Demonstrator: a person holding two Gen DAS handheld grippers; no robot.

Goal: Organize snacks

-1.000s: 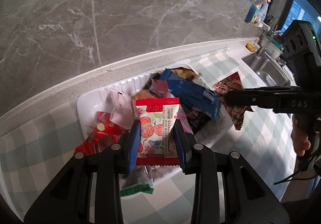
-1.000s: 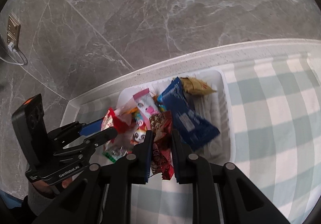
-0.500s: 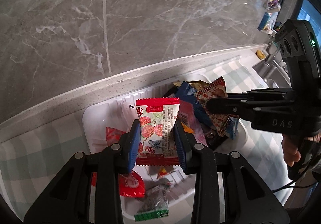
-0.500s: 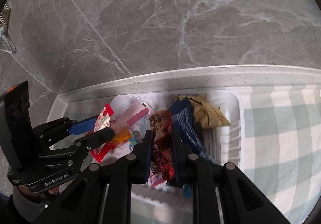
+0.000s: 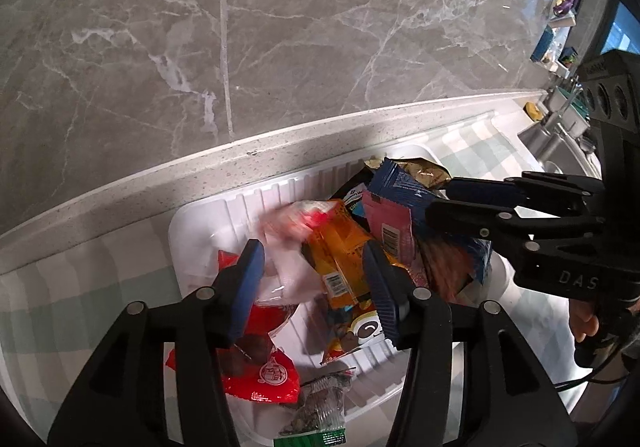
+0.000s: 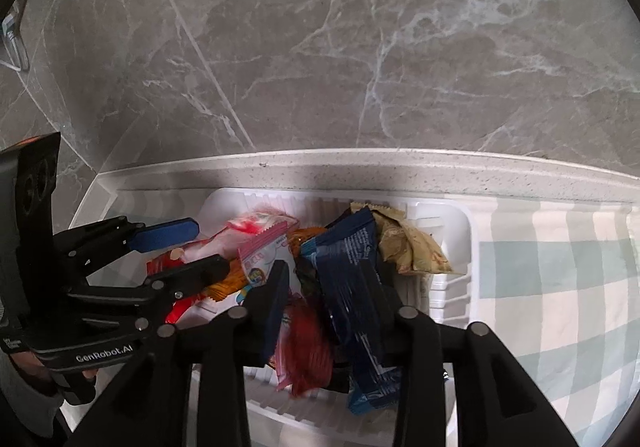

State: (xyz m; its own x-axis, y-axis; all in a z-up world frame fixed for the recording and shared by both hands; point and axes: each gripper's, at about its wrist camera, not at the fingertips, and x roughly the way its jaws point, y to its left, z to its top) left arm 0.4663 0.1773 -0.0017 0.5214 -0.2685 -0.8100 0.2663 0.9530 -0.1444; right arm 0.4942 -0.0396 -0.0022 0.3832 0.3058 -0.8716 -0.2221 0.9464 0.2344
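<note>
Both my grippers are black plastic linkages with silver screw heads and blue ribbed pads. Left gripper (image 6: 182, 251) carries white "GenRobot.AI" lettering, right gripper (image 5: 448, 201) has "DAS" embossed on its body. Black cable trails under the right one.

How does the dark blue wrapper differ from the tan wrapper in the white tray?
The dark blue wrapper is long and runs down the tray's middle, propped on the pile; the tan wrapper is shorter, crumpled, and sits against the tray's far right corner. The blue one lies partly over the tan one's left edge. The blue one reaches the right gripper; the tan one lies beyond it. Both are in the white tray.
</note>
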